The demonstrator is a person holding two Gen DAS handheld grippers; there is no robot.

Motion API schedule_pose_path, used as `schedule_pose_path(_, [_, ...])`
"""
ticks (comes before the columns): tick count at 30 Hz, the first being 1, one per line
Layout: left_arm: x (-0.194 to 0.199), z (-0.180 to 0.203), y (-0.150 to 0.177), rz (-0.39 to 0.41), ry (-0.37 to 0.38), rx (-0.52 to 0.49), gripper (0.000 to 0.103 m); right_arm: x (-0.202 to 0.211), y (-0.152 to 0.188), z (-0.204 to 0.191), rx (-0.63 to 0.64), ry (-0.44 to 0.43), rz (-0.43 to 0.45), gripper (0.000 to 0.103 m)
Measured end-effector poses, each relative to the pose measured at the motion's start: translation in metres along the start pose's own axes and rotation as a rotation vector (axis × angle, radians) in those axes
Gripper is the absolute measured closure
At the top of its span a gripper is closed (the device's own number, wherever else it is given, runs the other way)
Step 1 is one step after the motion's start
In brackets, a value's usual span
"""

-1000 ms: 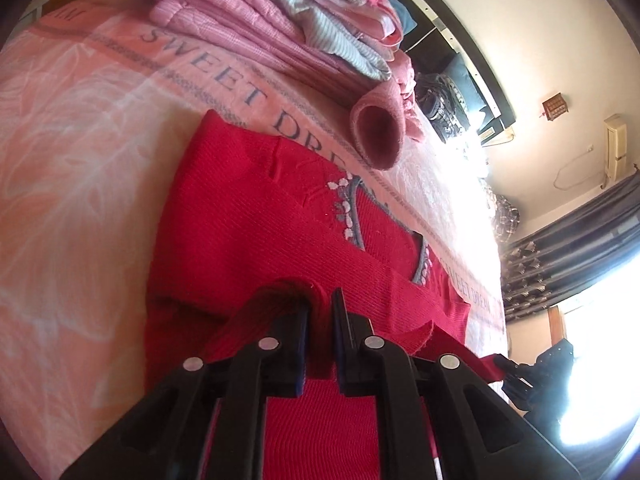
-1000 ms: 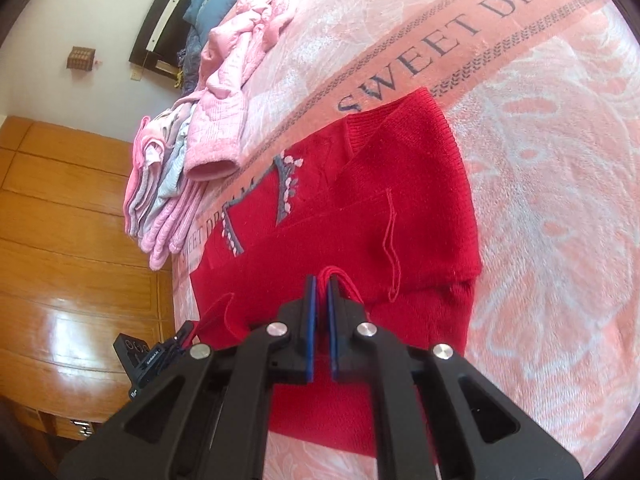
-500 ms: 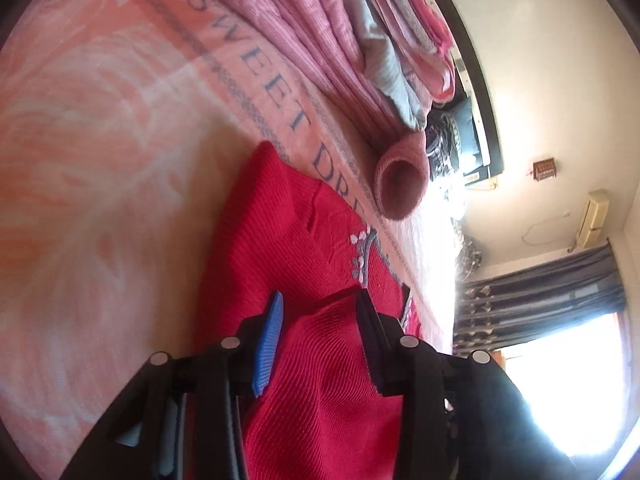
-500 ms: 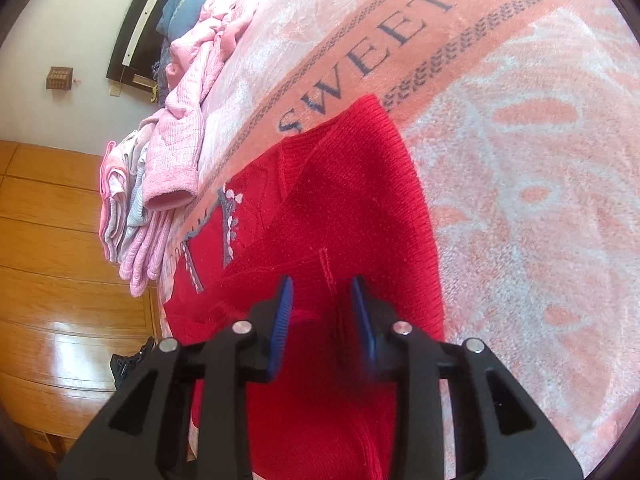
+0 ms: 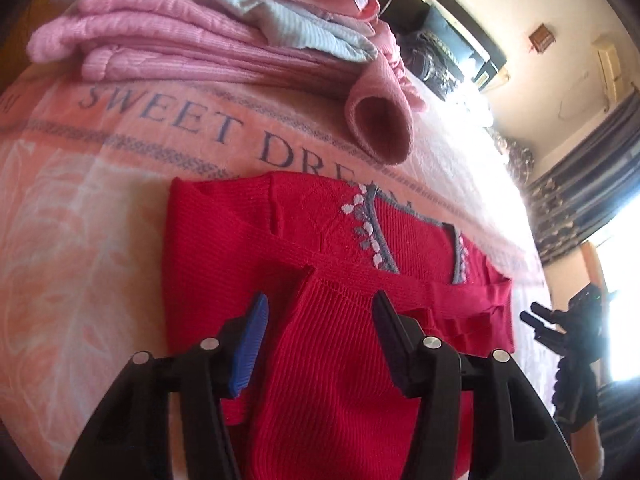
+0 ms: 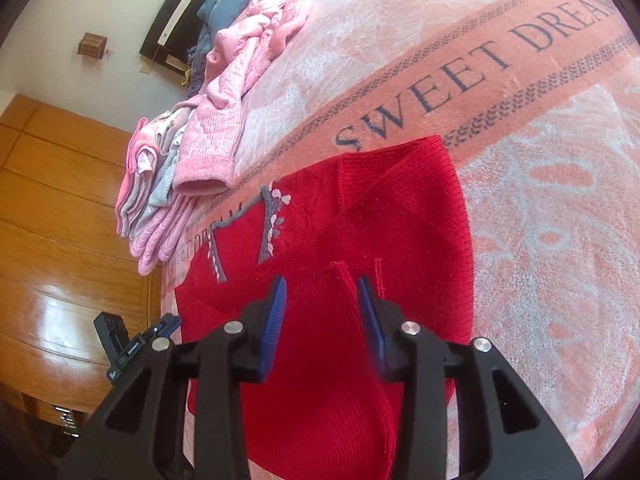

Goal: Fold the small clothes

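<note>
A small red knit sweater (image 5: 320, 236) with grey and white neckline trim lies flat on the pink bedspread (image 5: 80, 240), its lower part folded up over the body. The left gripper (image 5: 320, 312) is open, its fingers straddling the folded red edge without pinching it. In the right wrist view the same red sweater (image 6: 400, 216) fills the middle, and the right gripper (image 6: 322, 292) is open too, with a raised corner of the fold standing loose between its blue pads. The other gripper (image 5: 560, 320) shows at the far right of the left wrist view.
A stack of folded pink and grey clothes (image 5: 200, 32) sits beyond the sweater, with a pink sleeve cuff (image 5: 380, 128) hanging toward it. Loose pink garments (image 6: 256, 56) lie farther up the bed. A wooden wardrobe (image 6: 52, 220) stands beside the bed; curtains (image 5: 580, 184) hang by a bright window.
Both grippers were shut on the red sweater's hem one second ago. They opened and let the fold down, and now stand wider open over the fabric.
</note>
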State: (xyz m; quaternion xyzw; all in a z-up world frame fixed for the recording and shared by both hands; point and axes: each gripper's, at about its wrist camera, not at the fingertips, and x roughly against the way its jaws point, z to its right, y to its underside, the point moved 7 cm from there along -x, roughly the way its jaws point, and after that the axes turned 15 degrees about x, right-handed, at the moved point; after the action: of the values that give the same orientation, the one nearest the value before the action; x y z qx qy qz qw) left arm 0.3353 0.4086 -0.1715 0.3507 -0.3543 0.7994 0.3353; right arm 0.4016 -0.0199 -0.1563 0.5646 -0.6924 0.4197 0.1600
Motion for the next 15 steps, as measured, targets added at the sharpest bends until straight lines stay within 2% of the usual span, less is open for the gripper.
schedule_pose_path(3, [-0.014, 0.0, 0.006, -0.024, -0.057, -0.037, 0.049, -0.005, 0.003, -0.005, 0.035, -0.002, -0.02, 0.065])
schedule_pose_path(7, [-0.02, 0.0, 0.014, -0.041, -0.056, -0.067, 0.051, -0.008, 0.004, -0.006, 0.066, -0.008, -0.03, 0.064])
schedule_pose_path(9, [-0.02, 0.004, 0.017, -0.045, -0.054, -0.098, 0.072, -0.008, 0.003, -0.008, 0.083, -0.009, -0.033, 0.063])
schedule_pose_path(10, [-0.02, 0.006, 0.018, -0.054, -0.049, -0.102, 0.089, -0.009, 0.002, -0.008, 0.096, -0.005, -0.037, 0.062])
schedule_pose_path(13, [-0.016, 0.015, 0.02, -0.056, -0.008, -0.121, 0.098, -0.013, 0.003, -0.009, 0.145, 0.023, -0.068, 0.059])
schedule_pose_path(15, [-0.009, 0.019, 0.021, -0.05, 0.029, -0.13, 0.098, -0.018, 0.004, -0.011, 0.184, 0.039, -0.09, 0.059])
